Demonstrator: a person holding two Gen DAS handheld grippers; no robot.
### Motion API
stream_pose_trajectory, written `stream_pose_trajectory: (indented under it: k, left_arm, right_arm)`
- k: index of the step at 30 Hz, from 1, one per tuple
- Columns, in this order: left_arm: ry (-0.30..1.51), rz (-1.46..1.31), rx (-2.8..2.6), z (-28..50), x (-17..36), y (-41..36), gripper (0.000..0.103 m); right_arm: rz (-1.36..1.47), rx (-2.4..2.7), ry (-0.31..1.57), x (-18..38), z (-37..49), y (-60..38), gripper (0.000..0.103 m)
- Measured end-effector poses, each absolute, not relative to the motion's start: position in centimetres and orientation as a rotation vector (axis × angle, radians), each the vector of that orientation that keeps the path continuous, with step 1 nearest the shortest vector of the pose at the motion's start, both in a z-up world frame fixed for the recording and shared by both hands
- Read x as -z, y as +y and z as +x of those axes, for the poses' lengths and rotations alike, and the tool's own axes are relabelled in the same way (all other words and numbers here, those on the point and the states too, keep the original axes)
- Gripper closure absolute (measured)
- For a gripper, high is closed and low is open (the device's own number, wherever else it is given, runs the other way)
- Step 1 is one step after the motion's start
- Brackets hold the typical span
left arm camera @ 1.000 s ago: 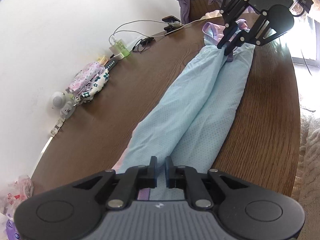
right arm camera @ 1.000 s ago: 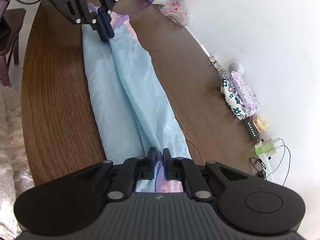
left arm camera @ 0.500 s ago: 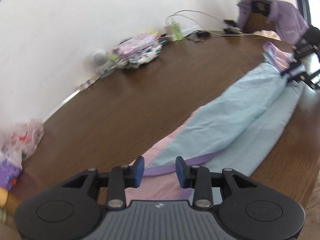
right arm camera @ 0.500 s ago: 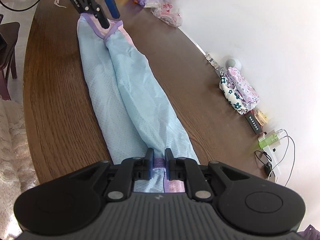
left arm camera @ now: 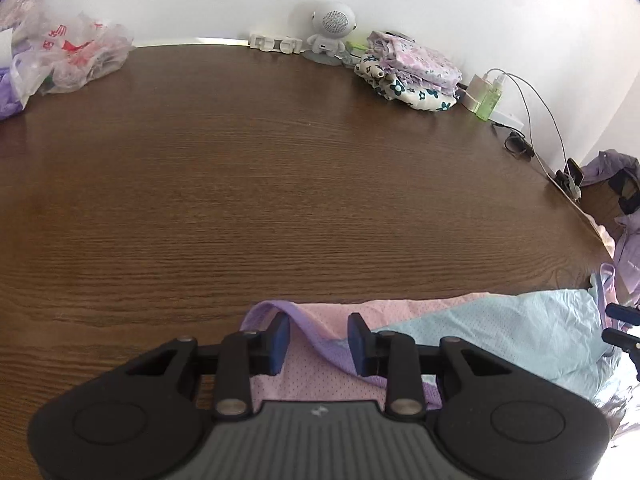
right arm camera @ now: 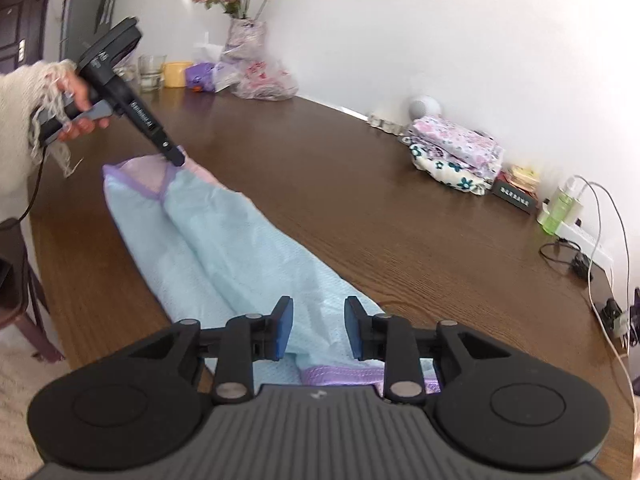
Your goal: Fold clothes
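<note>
A light blue mesh garment (right arm camera: 224, 248) with purple trim and a pink inside lies folded into a long strip on the brown table (right arm camera: 360, 208). My right gripper (right arm camera: 318, 328) hovers over its near end. Its jaws are opening, and blue cloth shows below the gap with the pads off it. My left gripper (left arm camera: 318, 340) is at the other end, where the purple hem and pink cloth (left arm camera: 320, 332) lie between its closing jaws, unpinched. A hand in a cream sleeve holds the left gripper (right arm camera: 176, 156). The right gripper's fingertips (left arm camera: 620, 324) show at the picture's right edge.
Along the wall stand a plastic bag (left arm camera: 76, 60), a white speaker figure (left arm camera: 330, 28), folded floral clothes (left arm camera: 408, 72), a charger with a green bottle (left arm camera: 490, 100) and cables. A flower vase (right arm camera: 240, 40) and a glass (right arm camera: 152, 70) stand at the far end. A chair (right arm camera: 16, 280) is beside the table.
Both grippers let go of the garment's ends and their jaws came apart. The left one swung and rolled round toward the wall. The right one rolled level.
</note>
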State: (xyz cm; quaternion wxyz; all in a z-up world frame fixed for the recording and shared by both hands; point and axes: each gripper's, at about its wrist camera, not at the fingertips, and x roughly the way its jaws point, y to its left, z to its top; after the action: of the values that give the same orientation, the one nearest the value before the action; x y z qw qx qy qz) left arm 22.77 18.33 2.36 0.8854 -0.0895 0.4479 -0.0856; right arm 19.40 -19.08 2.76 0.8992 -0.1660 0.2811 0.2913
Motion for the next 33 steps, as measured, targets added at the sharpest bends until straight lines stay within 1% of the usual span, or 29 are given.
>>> stream_pose_trajectory:
  k: [1, 2, 5, 7, 9, 12, 14, 17, 18, 23, 25, 29, 33]
  left_arm:
    - [0.924, -0.192, 0.173, 22.8, -2.3, 18.4, 0.103]
    - [0.913, -0.19, 0.165, 22.9, -2.3, 18.5, 0.101]
    - [0.844, -0.215, 0.148, 22.3, -2.6, 18.7, 0.102]
    - [0.806, -0.244, 0.122, 22.3, -2.8, 19.0, 0.102]
    - [0.785, -0.268, 0.097, 22.6, -2.7, 19.4, 0.102]
    - [0.783, -0.271, 0.081, 23.0, -2.0, 19.4, 0.102]
    - [0.796, -0.264, 0.08, 23.0, -1.5, 19.2, 0.098]
    - [0.777, -0.236, 0.063, 21.9, -2.1, 18.8, 0.084]
    - [0.756, -0.215, 0.062, 21.4, -2.5, 18.6, 0.079]
    - [0.677, -0.092, 0.156, 19.4, -4.7, 15.0, 0.075]
    - [0.7, -0.067, 0.27, 19.5, -4.8, 13.0, 0.07]
    - [0.789, 0.022, 0.412, 20.1, -4.3, 9.2, 0.068]
    - [0.879, -0.101, 0.408, 20.6, -3.6, 9.2, 0.068]
  right_arm:
    - [-0.311, -0.577, 0.604, -2.3, 20.0, -19.3, 0.074]
    - [-0.279, -0.55, 0.626, -1.9, 20.5, -19.5, 0.074]
    - [-0.265, -0.505, 0.673, -0.4, 21.0, -19.6, 0.074]
    - [-0.289, -0.486, 0.666, 0.3, 20.7, -19.5, 0.073]
    - [-0.32, -0.465, 0.641, 0.6, 20.1, -19.3, 0.069]
    - [-0.353, -0.446, 0.609, 0.9, 19.4, -18.9, 0.068]
    - [-0.359, -0.447, 0.591, 0.9, 19.0, -18.8, 0.068]
    - [-0.349, -0.473, 0.569, 0.4, 18.3, -18.9, 0.068]
    - [-0.345, -0.488, 0.564, 0.2, 18.0, -19.0, 0.066]
    - [-0.314, -0.528, 0.581, 0.1, 18.3, -19.2, 0.065]
    - [-0.304, -0.542, 0.579, 0.2, 18.4, -19.0, 0.065]
    - [-0.316, -0.544, 0.568, 0.2, 18.3, -18.5, 0.063]
    - [-0.323, -0.541, 0.56, 0.4, 17.8, -18.4, 0.063]
